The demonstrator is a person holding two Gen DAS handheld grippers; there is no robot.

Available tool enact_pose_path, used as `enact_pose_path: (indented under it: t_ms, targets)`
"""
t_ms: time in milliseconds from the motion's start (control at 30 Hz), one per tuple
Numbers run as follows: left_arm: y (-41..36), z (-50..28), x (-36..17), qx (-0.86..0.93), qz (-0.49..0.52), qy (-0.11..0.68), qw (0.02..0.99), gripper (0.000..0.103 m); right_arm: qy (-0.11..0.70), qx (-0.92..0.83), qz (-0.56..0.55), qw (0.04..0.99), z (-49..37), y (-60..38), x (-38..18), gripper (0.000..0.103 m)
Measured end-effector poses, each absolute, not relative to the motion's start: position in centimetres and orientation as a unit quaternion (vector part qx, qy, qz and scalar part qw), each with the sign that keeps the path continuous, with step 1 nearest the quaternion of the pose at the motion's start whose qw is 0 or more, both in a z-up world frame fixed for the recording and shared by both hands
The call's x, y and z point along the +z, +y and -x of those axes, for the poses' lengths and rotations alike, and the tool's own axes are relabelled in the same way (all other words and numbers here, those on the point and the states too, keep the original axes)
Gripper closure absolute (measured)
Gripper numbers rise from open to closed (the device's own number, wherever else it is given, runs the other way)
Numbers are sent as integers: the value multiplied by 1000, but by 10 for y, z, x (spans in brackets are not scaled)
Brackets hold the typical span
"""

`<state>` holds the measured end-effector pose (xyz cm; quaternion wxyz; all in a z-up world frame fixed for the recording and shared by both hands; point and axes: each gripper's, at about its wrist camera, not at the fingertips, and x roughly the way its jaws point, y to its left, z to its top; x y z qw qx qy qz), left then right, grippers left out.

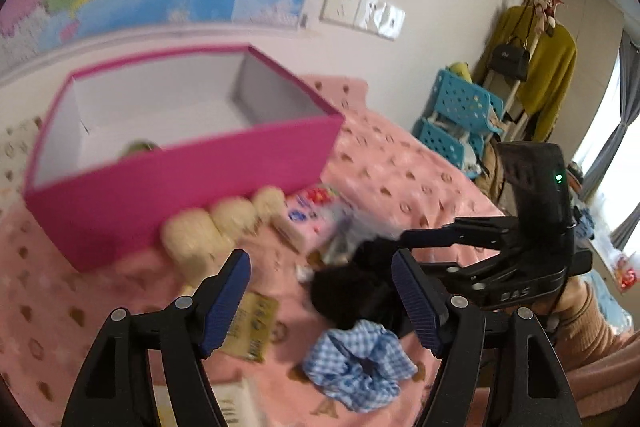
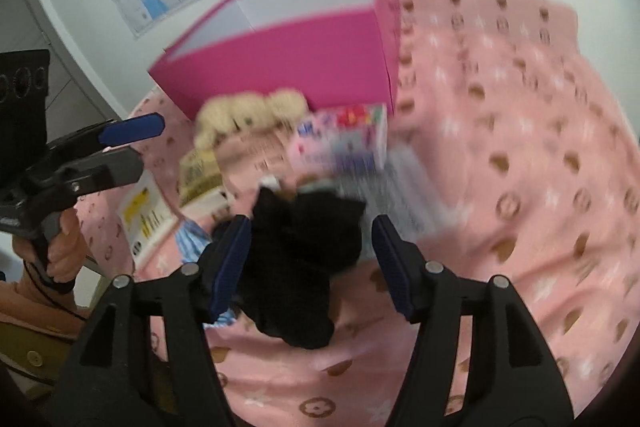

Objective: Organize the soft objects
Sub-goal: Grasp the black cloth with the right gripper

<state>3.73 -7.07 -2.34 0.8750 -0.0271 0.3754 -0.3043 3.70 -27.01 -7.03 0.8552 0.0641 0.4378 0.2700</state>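
A black fluffy soft thing (image 2: 296, 267) lies on the pink blanket (image 2: 500, 147) between the jaws of my right gripper (image 2: 310, 267). The jaws stand apart, with a gap on the right side. My left gripper (image 1: 322, 303) is open above the blanket, holding nothing, with a blue checked scrunchie (image 1: 360, 367) just below it and the black thing (image 1: 348, 291) at its right finger. An open pink box (image 1: 180, 195) stands behind, with something greenish (image 1: 140, 147) inside. A cream plush (image 1: 212, 227) leans against its front.
A pink printed packet (image 1: 312, 211), a yellow packet (image 1: 256, 327) and a white booklet (image 2: 144, 219) lie among the soft things. Beyond the bed stand a blue perforated shelf (image 1: 460, 111) and a coat rack with a yellow sweater (image 1: 548, 75). A map covers the wall.
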Motion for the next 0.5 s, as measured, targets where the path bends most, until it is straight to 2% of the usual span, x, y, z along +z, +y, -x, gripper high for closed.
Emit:
enact_pose_path:
  t_ms: [167, 267, 333, 500]
  targets:
    - [-79, -40, -40, -313, 39, 400, 860, 28, 437, 269, -77, 855, -41, -269, -79, 39]
    - [-81, -40, -47, -317, 42, 410, 854, 28, 439, 271, -79, 853, -43, -268, -82, 55]
    - [-81, -41, -50, -317, 45, 416, 851, 28, 441, 268, -82, 853, -44, -271, -83, 76]
    - [-84, -40, -57, -328, 49, 427, 841, 28, 425, 281, -100, 855, -38, -277, -75, 85]
